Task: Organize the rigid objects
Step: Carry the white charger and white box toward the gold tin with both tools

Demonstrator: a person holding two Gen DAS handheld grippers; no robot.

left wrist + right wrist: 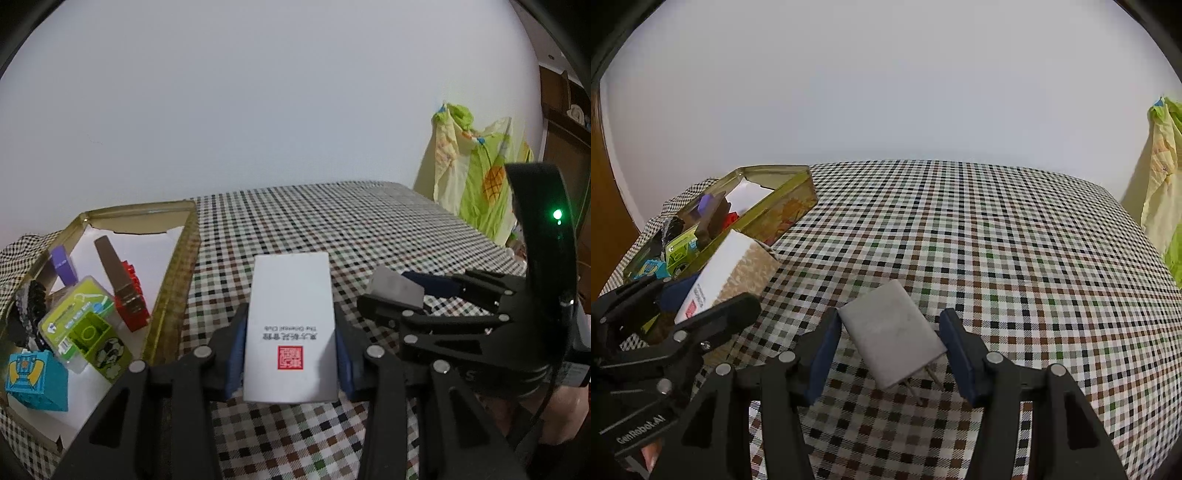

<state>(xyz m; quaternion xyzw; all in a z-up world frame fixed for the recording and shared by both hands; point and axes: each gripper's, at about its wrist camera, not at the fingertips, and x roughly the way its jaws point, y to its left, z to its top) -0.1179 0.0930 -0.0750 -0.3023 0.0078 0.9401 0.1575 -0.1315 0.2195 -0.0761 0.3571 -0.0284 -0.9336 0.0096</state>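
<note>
Left gripper (290,363) clamped on white box (291,328), held above checked tablecloth (369,236), just right of gold tin (173,280) holding small items. Right gripper (892,350) pinches grey plug adapter (890,328) diagonally, corners against both pads, above the cloth.

A woven checked cloth (997,240) covered the counter; the tin (790,206) at upper left looked glossy metal; the white box (291,332) was smooth card.
</note>
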